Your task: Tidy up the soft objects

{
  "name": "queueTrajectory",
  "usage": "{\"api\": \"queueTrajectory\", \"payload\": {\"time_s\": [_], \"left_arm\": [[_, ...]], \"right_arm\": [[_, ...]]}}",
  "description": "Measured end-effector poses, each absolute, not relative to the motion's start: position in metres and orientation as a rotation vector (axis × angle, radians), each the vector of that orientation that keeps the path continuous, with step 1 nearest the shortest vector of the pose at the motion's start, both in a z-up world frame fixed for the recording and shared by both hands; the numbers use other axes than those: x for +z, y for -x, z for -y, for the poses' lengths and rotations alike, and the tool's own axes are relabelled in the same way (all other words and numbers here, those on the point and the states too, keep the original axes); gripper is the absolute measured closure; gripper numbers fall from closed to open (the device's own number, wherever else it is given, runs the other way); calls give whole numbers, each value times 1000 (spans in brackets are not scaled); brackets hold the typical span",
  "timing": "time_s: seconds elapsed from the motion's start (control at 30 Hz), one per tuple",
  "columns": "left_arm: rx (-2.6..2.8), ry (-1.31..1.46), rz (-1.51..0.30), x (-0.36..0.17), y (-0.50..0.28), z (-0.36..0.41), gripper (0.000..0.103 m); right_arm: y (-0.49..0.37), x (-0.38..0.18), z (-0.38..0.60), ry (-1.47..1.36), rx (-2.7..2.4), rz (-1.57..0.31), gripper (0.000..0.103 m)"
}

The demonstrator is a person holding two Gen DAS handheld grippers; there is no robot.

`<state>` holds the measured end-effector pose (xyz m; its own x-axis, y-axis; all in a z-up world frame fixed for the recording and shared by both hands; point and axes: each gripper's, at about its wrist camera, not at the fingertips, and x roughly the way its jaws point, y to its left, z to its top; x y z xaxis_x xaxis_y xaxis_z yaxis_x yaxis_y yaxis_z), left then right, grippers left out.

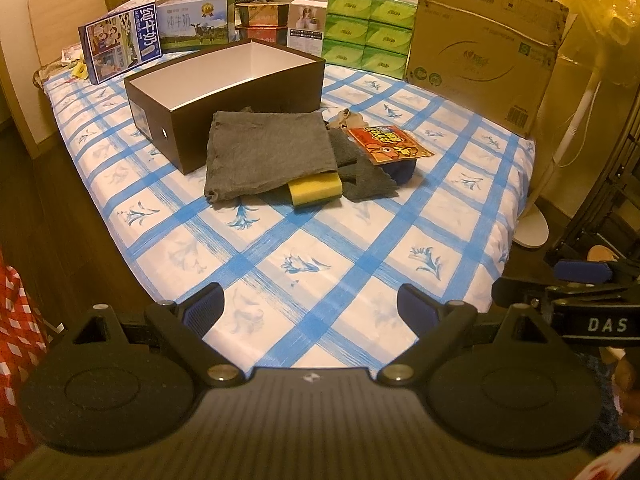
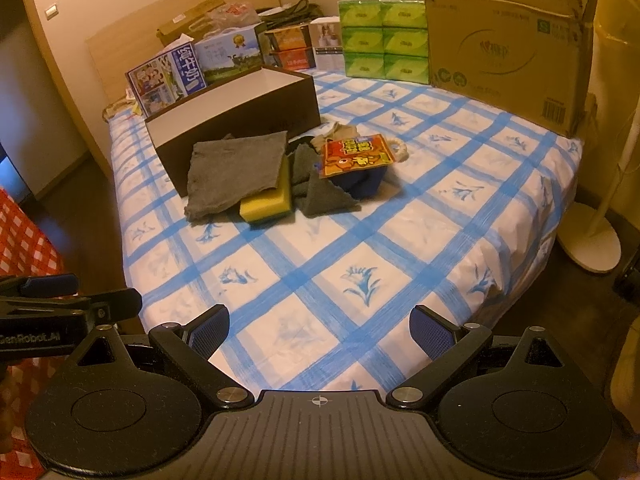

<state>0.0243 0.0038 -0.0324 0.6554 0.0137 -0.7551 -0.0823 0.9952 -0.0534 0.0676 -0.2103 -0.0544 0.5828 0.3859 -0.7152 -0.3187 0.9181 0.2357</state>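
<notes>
a bed (image 1: 280, 248) covered with a blue-and-white checked sheet is seen from its near end by both wrist cameras. the left gripper (image 1: 310, 306) is held over the near edge with its jaws spread wide and nothing between them; the right gripper (image 2: 320, 326) is held likewise, released and empty, just beside it (each is glimpsed at the margin of the other's view). toward the middle of the bed an open dark brown box (image 1: 228, 92), white inside, is set, and no contents can be made out in it. a small heap of soft things is gathered against its near side: a grey cloth (image 1: 268, 156) is draped partly over a yellow sponge (image 1: 316, 192), whose end sticks out from under the cloth's near edge; a second, darker grey cloth (image 1: 368, 184) lies just beside the sponge; a red-and-orange printed packet (image 1: 386, 145) rests on a dark blue item (image 1: 402, 170). a beige item behind the packet is too small to identify. along the far edge of the bed milk cartons (image 1: 120, 46), stacked green tissue packs (image 1: 368, 36) and a large cardboard box (image 1: 484, 48) are lined up. the heap is well apart from both grippers.
</notes>
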Motion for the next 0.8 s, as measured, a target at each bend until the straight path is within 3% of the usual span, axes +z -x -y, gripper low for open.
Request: {"api": "queueTrajectory", "payload": {"time_s": [0.5, 0.8], "left_arm": [[127, 11, -815, -51, -73, -19, 11], [147, -55, -822, -75, -114, -33, 17]], "right_arm": [[-111, -72, 208, -86, 454, -835, 7], [-145, -83, 202, -92, 446, -840, 7]]}}
